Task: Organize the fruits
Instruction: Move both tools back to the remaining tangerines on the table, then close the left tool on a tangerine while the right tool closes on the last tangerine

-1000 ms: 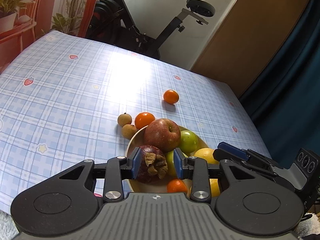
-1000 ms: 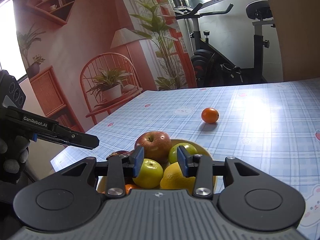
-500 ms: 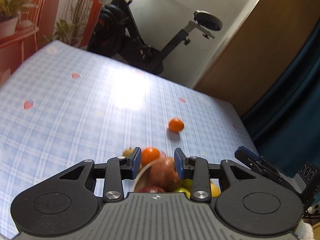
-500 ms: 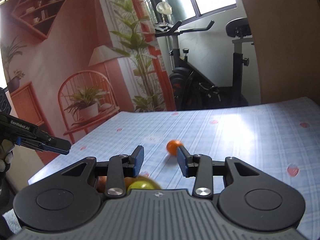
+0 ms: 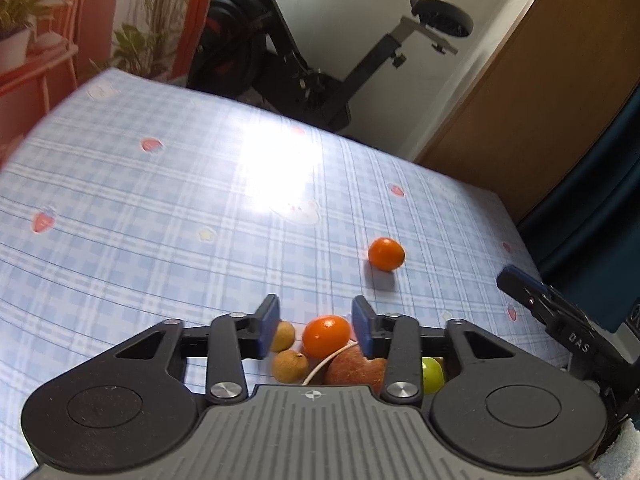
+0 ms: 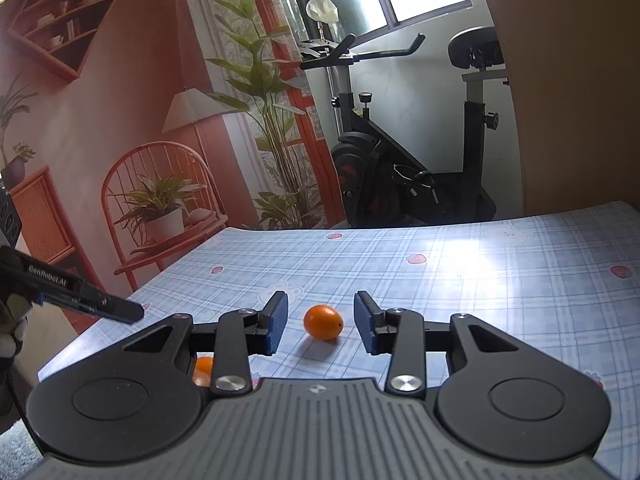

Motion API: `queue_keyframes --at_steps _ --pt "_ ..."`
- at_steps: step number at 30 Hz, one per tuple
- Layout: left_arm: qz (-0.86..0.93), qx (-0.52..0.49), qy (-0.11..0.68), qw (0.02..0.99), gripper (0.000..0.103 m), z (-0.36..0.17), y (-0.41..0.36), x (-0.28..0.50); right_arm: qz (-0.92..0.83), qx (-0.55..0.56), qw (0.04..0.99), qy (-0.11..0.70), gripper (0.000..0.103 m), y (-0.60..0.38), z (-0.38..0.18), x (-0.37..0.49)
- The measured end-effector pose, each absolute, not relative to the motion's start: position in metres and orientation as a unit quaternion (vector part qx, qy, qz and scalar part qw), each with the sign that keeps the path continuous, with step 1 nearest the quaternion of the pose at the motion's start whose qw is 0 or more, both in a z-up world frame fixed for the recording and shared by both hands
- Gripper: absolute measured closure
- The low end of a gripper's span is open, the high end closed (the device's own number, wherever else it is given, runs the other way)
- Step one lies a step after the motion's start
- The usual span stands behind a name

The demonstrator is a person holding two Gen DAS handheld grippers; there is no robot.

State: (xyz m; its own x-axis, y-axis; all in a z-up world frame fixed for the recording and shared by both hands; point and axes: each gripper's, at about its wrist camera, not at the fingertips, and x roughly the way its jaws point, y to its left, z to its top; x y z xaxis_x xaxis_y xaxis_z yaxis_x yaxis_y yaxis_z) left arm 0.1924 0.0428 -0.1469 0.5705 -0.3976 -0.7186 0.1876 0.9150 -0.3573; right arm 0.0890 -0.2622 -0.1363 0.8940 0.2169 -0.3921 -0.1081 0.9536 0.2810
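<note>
In the left wrist view my left gripper (image 5: 316, 314) hangs over the near rim of the fruit bowl (image 5: 320, 366), its jaws opening with nothing pressed between the pads. Past them lie a tangerine (image 5: 326, 336) and two brown longans (image 5: 289, 366) on the cloth. A red apple (image 5: 354, 368) and a green fruit (image 5: 432, 370) show in the bowl. A lone orange (image 5: 386, 254) lies farther out. My right gripper (image 6: 320, 312) is open and empty, and that orange (image 6: 323, 322) sits on the table just beyond its fingers.
The table wears a blue checked cloth (image 5: 160, 220). The right gripper (image 5: 560, 320) reaches in at the right edge of the left view, and the left gripper (image 6: 80, 298) at the left of the right view. An exercise bike (image 6: 400, 184) stands behind the table.
The left gripper has let go of the dark mangosteen it held over the bowl, and its jaws have widened. Both views slid past the bowl toward the lone orange.
</note>
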Motion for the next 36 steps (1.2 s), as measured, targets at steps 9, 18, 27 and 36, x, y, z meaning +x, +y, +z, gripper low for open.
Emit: queue_keyframes --at_steps 9,18,27,36 --pt "-0.18 -0.092 0.495 0.845 0.049 -0.175 0.012 0.226 0.098 0.127 0.958 0.239 0.062 -0.263 -0.156 0.113" --pt "-0.184 -0.101 0.519 0.829 0.05 -0.19 0.002 0.233 0.098 0.144 0.954 0.244 0.062 -0.268 -0.168 0.11" --pt "-0.182 -0.081 0.506 0.839 0.07 -0.196 -0.01 0.247 0.096 0.145 0.955 0.241 0.062 -0.267 -0.167 0.104" --pt "-0.174 -0.084 0.493 0.848 0.071 -0.198 -0.012 0.273 0.094 0.145 0.954 0.245 0.062 -0.266 -0.167 0.107"
